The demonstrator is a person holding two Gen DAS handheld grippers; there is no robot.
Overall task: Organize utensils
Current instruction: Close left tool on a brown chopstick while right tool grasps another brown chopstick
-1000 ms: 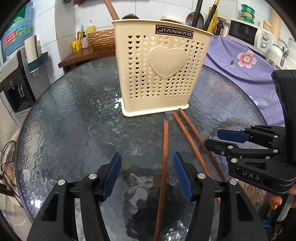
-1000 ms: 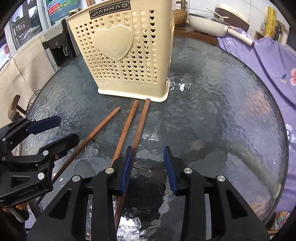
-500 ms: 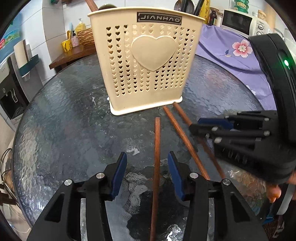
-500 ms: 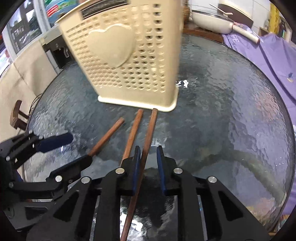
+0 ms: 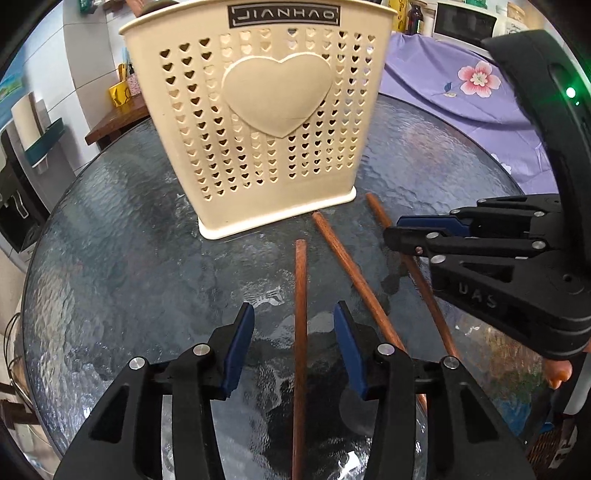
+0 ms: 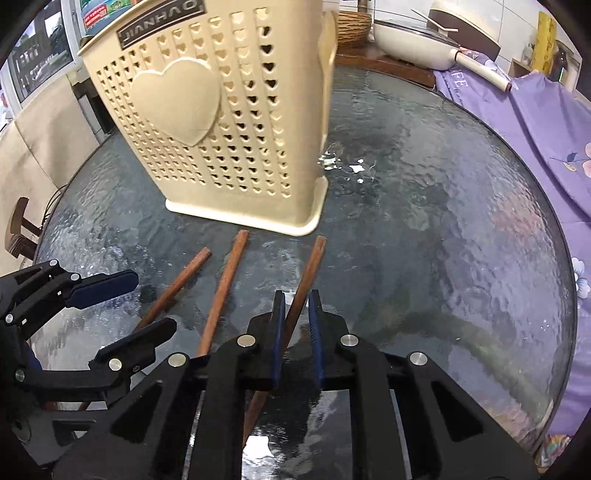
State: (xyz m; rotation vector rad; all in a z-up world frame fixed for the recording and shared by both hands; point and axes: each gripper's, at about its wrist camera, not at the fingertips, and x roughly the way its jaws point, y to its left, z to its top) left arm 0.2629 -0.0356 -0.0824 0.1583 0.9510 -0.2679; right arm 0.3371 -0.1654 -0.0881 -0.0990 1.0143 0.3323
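Three brown wooden chopsticks lie on the round glass table (image 5: 110, 258) in front of a cream perforated utensil holder (image 5: 258, 122) with a heart on its face. My left gripper (image 5: 293, 343) is open and straddles the left chopstick (image 5: 300, 295), low over the glass. My right gripper (image 6: 295, 321) has its pads close on either side of the right chopstick (image 6: 310, 266); a narrow gap still shows beside the stick. The middle chopstick (image 6: 225, 280) lies free. The right gripper also shows in the left wrist view (image 5: 417, 236), over the right chopstick.
A purple flowered cloth (image 5: 461, 85) covers the surface to the right of the table. A white pan (image 6: 413, 48) and a wicker basket (image 6: 351, 22) stand behind the holder. A microwave (image 5: 465, 18) is at the back right.
Both grippers moved forward and down toward the chopsticks. My left gripper narrowed around the left chopstick. My right gripper closed from wide open to nearly shut around the right chopstick.
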